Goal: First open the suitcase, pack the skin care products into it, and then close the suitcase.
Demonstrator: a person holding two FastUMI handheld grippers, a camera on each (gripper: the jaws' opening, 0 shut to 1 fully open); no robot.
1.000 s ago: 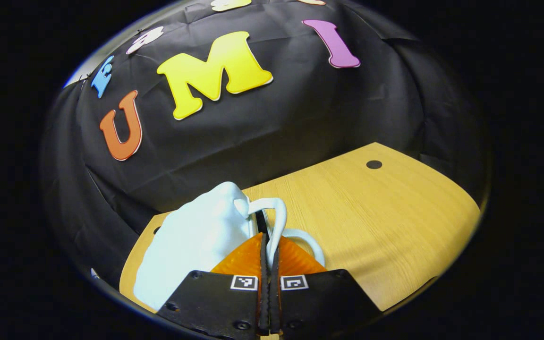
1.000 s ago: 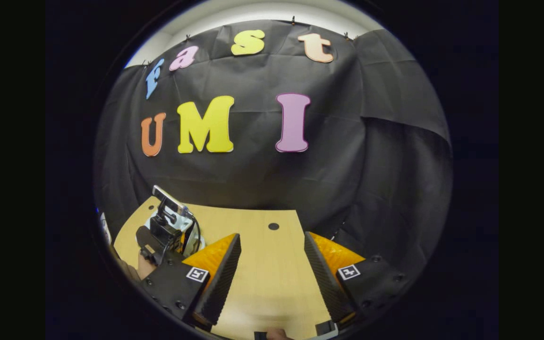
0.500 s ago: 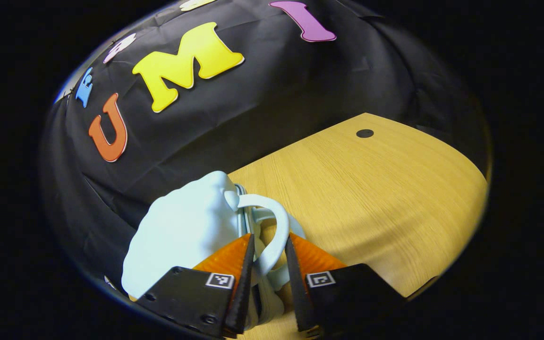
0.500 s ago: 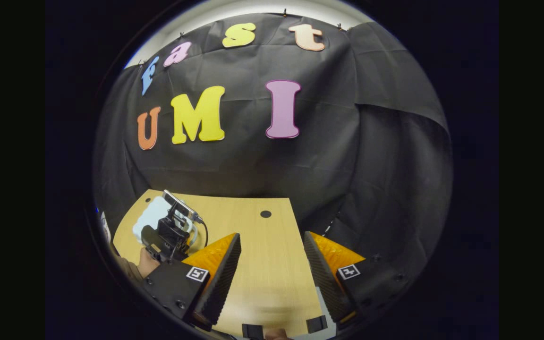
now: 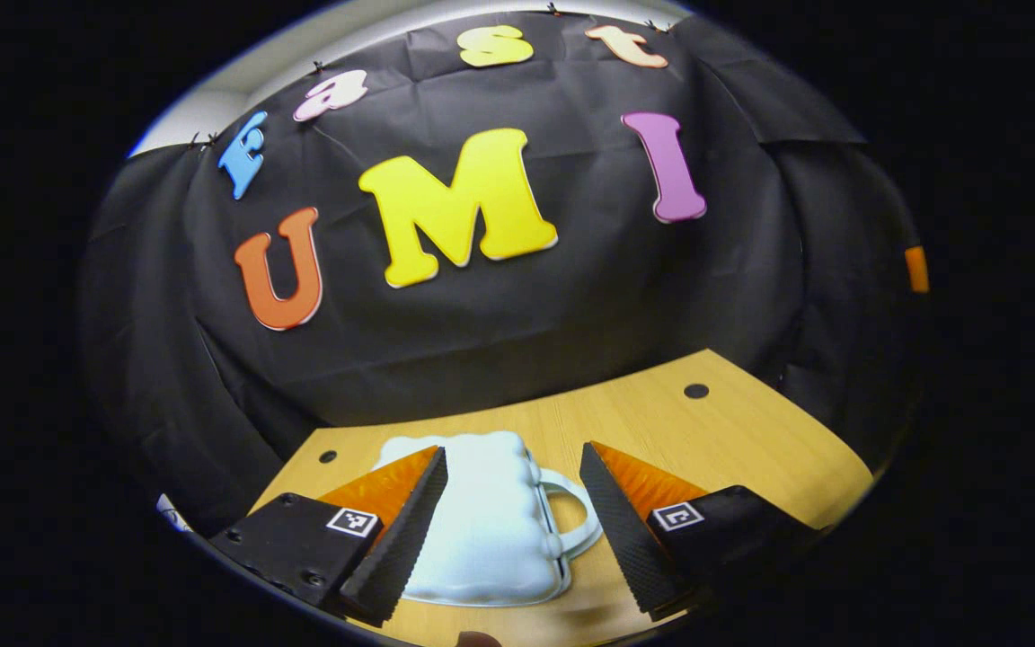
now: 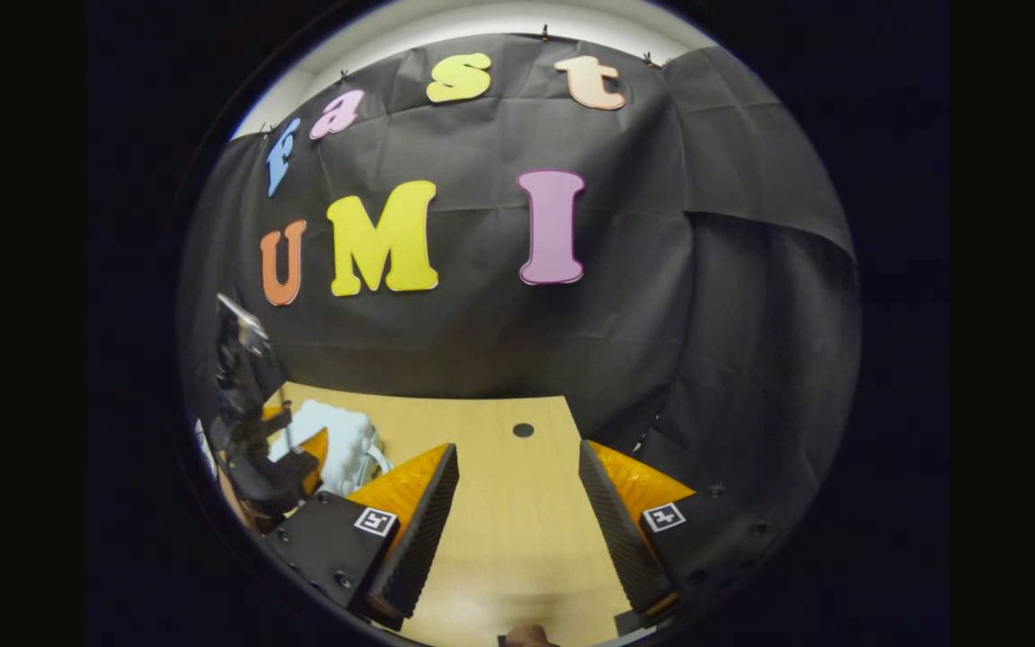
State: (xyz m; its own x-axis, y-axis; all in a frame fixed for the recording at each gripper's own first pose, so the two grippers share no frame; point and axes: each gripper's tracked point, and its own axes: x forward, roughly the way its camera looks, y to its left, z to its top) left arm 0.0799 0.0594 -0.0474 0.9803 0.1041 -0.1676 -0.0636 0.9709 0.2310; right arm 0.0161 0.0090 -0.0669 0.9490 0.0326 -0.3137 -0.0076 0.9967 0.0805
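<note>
Jaws of both the left gripper (image 5: 513,526) and right gripper (image 6: 517,530) stand spread; closed suitcase (image 5: 486,530) lies flat on counter (image 5: 733,440).

A: Your left gripper (image 5: 513,447) has two wedge-shaped fingers (image 5: 410,530) with finely ridged inner faces. Each sits on a black block (image 5: 288,548) that carries a small black-and-white square marker (image 5: 352,521), and round screws (image 5: 305,578) show near the block's outer edge.

B: Your right gripper (image 6: 517,445) is built the same: ridged wedges, black blocks, one square marker each, screws at the corners. In the right gripper view, your left gripper's body looks black and boxy, with a flat device (image 6: 243,321) mounted on top of it.
</note>
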